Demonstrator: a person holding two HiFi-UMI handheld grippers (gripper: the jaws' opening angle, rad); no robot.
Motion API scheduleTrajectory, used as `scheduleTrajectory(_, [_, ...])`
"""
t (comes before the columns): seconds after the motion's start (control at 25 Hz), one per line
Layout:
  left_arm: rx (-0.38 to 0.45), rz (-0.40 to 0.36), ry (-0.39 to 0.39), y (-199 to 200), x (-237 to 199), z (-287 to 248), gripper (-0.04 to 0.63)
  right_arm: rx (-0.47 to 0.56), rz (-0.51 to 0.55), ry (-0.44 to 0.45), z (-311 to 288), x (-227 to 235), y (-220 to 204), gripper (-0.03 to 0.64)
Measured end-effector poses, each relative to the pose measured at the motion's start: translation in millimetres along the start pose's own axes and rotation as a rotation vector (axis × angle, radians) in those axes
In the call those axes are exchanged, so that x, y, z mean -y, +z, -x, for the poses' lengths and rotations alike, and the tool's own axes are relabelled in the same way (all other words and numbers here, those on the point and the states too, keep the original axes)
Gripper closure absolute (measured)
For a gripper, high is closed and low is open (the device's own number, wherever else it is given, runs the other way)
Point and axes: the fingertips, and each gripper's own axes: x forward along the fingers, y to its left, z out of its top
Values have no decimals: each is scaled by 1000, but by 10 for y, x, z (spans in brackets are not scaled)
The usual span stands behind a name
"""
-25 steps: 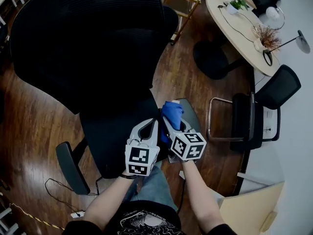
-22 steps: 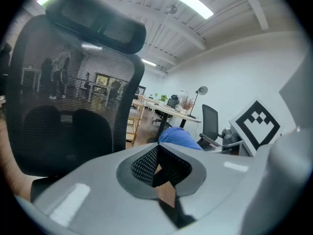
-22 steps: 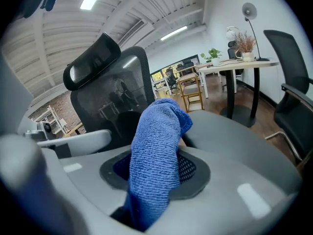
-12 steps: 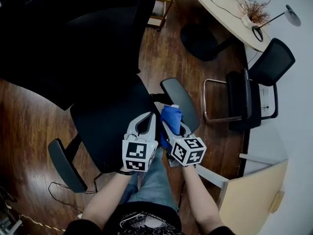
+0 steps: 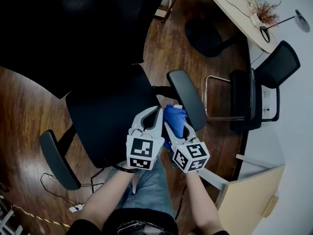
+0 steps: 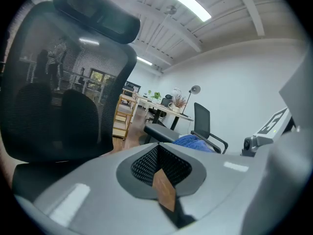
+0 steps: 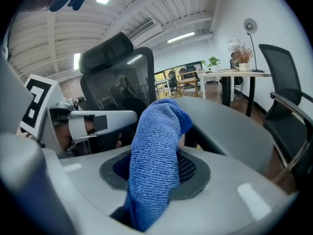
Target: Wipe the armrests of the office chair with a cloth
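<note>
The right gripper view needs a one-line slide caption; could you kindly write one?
Right claw shut on a blue cloth, held beside the office chair's grey armrest.

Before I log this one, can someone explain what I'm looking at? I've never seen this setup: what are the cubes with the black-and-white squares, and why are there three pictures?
There is no robot here. A person holds a two-jaw gripper in each hand, and the marker cubes are part of those grippers. The top-down picture comes from a camera on the person's head. The other two cameras ride on the grippers and look along their jaws. The right gripper is shut on a blue cloth, close by one armrest of the black office chair. Whether the cloth touches the armrest is unclear. The left gripper is shut and empty beside it.
</note>
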Motion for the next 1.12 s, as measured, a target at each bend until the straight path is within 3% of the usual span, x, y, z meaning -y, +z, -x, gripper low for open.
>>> scheduleTrajectory(0.24, [-1, -2, 8, -125, -229, -103, 592, 29, 53, -13, -613, 9, -114, 476])
scheduleTrajectory(0.4, [8, 9, 12, -189, -403, -182, 592, 44, 69, -74, -943, 249, -221, 476])
scheduleTrajectory(0.6, [-9, -50, -18, -379, -589, -372, 592, 75, 44, -171, -1119, 601, -311, 476])
scheduleTrajectory(1.12, [-58, -46, -26, -682, -775, -588, 592, -31, -13, -142, -1673, 707, -862, 476])
